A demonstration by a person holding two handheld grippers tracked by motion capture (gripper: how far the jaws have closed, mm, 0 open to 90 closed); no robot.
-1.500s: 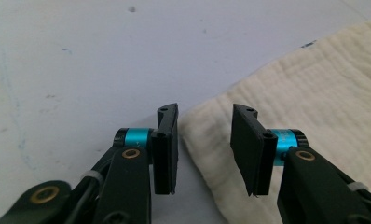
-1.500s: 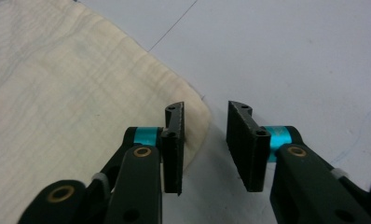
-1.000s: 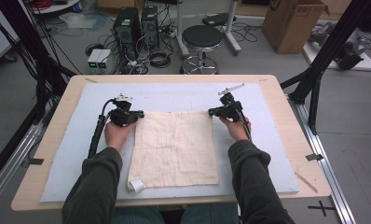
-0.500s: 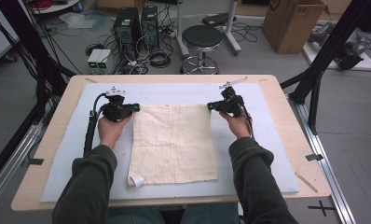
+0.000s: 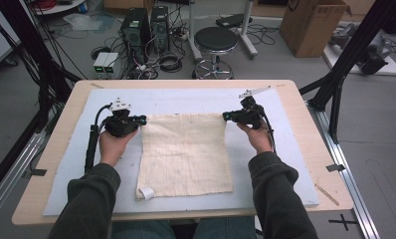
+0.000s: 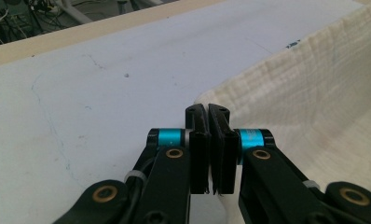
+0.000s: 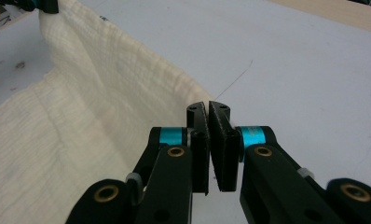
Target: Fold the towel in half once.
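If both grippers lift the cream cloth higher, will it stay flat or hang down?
The cloth will probably sag: its raised edge already droops between the left gripper and right gripper. It looks thin and light, and likely to drag across the mat.

The table (image 5: 305, 107) carries one cream cloth (image 5: 185, 152) on one pale blue mat (image 5: 285, 164). Two grippers, the left gripper (image 5: 142, 119) and the right gripper (image 5: 226, 116), pinch its far corners. One stool (image 5: 215, 41) and one cardboard box (image 5: 313, 22) stand beyond.

Both forearms reach forward, well apart; the black left gripper (image 5: 140, 119) and black right gripper (image 5: 227, 116) have their jaws clamped together.
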